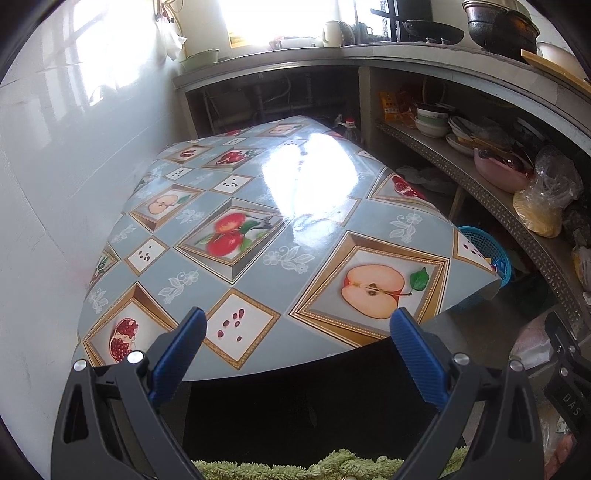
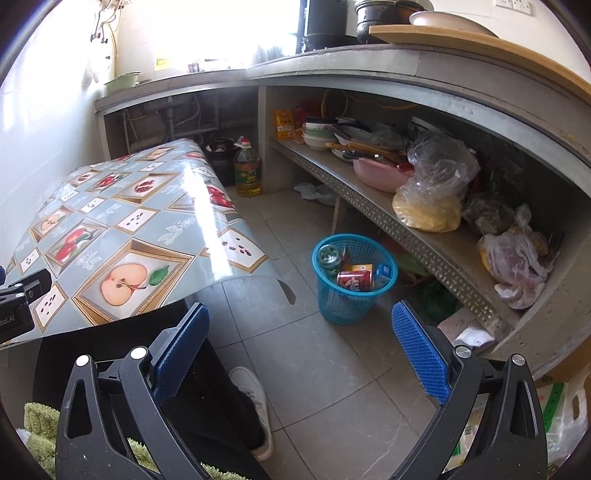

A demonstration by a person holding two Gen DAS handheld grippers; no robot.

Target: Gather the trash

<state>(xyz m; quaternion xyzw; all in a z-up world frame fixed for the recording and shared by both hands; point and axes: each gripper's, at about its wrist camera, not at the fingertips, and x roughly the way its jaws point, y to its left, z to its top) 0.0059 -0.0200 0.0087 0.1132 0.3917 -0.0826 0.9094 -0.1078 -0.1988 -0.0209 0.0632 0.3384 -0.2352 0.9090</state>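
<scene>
Both the left gripper (image 1: 297, 325) and right gripper (image 2: 301, 321) are hanging empty with jaws spread while the blue basket (image 2: 334, 295) is already holding a red can (image 2: 354, 279) and other trash, and the table (image 1: 258, 221) is showing none.

Daylight from the blown-out window (image 1: 273, 18) at top glares off the tablecloth (image 1: 310, 177); fisheye edges bend and darken.

Basket (image 2: 354, 280) on floor at 12 o'clock, cans (image 2: 354, 279) inside; table (image 2: 110, 229) at 10; shelf (image 2: 424, 236) at 2.

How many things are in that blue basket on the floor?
4 that I can make out in the blue basket: a green jar at the left, a red can, an orange carton, a blue packet. More may be hidden underneath.
</scene>
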